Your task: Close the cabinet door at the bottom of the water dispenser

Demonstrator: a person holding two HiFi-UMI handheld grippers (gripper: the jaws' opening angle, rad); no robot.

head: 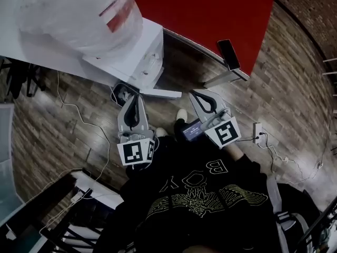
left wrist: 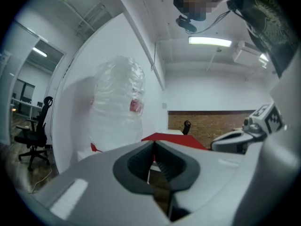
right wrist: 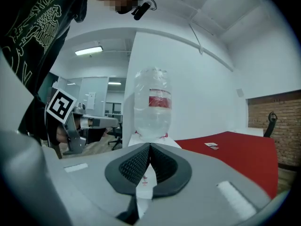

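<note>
1. Our left tool (head: 129, 100) and right tool (head: 202, 100) both have their jaws together, holding nothing.
2. The cabinet door (head: 166, 93) juts open at the base of the water dispenser (head: 145, 54), between the tools.
3. We judge it light, stiff and hinged, so we would push its free edge.

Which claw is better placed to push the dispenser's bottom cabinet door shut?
Probably the right claw: its shut tips sit beside the outer edge of the open cabinet door. The left claw, also shut, is nearer the water dispenser body.

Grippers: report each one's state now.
Left gripper: closed, holding nothing.
Right gripper: closed, holding nothing.
</note>
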